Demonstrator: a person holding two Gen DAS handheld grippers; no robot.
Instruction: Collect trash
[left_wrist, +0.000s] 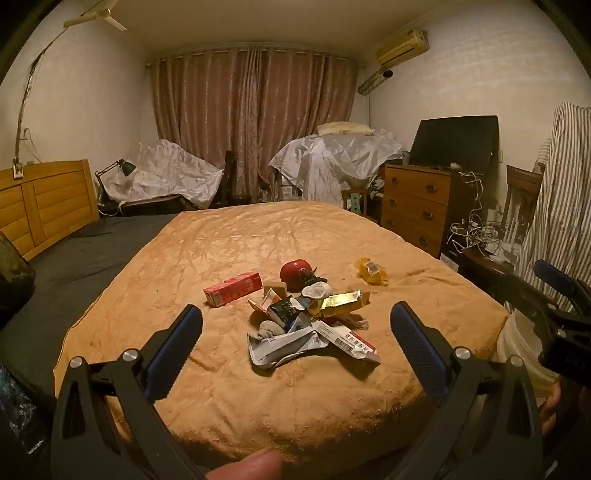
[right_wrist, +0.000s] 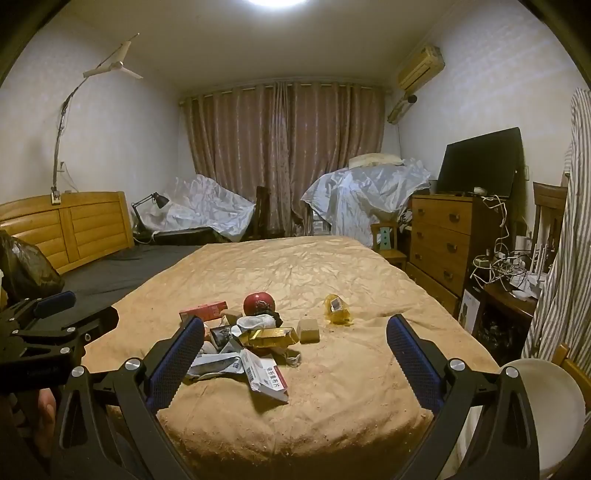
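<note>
left tongs (left_wrist: 295, 343) and right tongs (right_wrist: 295, 354) both hanging spread, empty | trash pile (left_wrist: 306, 321) lying mid-bed on the tan blanket (left_wrist: 221, 406) | risk: I'm pinching blanket, or loose wrappers are slipping out

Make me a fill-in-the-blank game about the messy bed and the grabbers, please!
1. The trash pile lies on the ____ blanket.
2. Both the left gripper and the right gripper have their jaws ____.
3. The yellow wrapper lies ____ from the pile.
4. The round thing at the back of the pile is ____.

Missing words: orange; open; apart; red
</note>
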